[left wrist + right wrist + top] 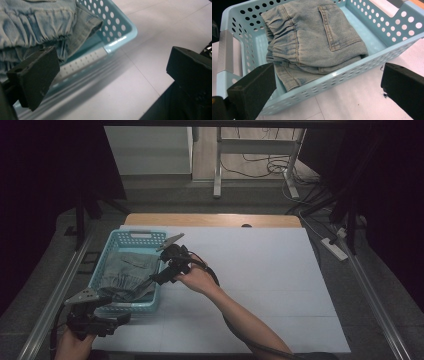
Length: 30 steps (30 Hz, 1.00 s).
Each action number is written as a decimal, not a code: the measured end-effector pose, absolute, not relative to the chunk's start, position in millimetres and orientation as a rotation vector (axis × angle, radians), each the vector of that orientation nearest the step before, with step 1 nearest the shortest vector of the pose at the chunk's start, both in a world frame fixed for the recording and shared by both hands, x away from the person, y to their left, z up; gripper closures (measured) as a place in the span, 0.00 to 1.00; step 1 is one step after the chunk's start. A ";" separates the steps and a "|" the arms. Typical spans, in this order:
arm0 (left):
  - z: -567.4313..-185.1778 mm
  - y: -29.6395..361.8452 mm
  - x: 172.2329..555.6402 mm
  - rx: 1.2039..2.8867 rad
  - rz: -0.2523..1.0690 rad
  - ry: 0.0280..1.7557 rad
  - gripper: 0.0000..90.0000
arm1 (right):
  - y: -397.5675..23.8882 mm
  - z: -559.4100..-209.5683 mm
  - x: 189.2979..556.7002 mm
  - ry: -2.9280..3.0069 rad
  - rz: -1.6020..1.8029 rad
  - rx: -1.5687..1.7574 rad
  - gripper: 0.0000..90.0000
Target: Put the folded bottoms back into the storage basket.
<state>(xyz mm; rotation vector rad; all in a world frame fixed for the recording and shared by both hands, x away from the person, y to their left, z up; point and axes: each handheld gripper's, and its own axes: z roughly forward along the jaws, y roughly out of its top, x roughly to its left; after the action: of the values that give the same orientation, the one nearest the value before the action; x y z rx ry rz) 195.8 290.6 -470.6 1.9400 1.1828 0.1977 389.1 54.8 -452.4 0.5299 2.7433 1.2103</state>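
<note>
A light blue perforated basket (137, 234) stands at the left of the white table cover. Inside it lies a folded pale denim garment (127, 270) with a back pocket and an elastic waistband (312, 40). My right gripper (156, 279) hovers over the basket's right wall (352, 70); it (324, 85) is open wide, with nothing between its jaws. My left gripper (124, 318) sits low at the basket's near end, off its front corner (120, 32); it (112, 72) is also open and holds nothing. The denim (37, 25) bulges above the rim there.
The white cover (260, 280) stretches bare to the right of the basket. A wooden table edge (210, 220) shows at the back. Metal rails (55, 295) flank the table. A power strip (335, 247) and cables lie on the floor at the right.
</note>
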 end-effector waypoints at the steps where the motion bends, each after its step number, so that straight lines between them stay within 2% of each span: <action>1: -471.4 290.7 193.8 1.939 0.197 1.185 0.00 | 54.4 -452.6 388.5 2.742 1.202 0.528 0.00; 8: -476.4 292.5 184.1 1.924 0.192 1.193 0.00 | 51.3 -452.7 385.4 2.752 1.186 0.516 0.00; 30: -477.8 289.2 186.7 1.971 0.165 1.171 0.00 | 33.4 -445.2 368.6 2.748 1.199 0.491 0.00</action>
<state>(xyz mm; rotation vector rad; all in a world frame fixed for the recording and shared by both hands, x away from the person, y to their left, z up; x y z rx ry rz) 186.7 289.2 -477.8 1.9714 1.1707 0.1647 368.6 33.4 -445.2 0.4911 2.7482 1.1992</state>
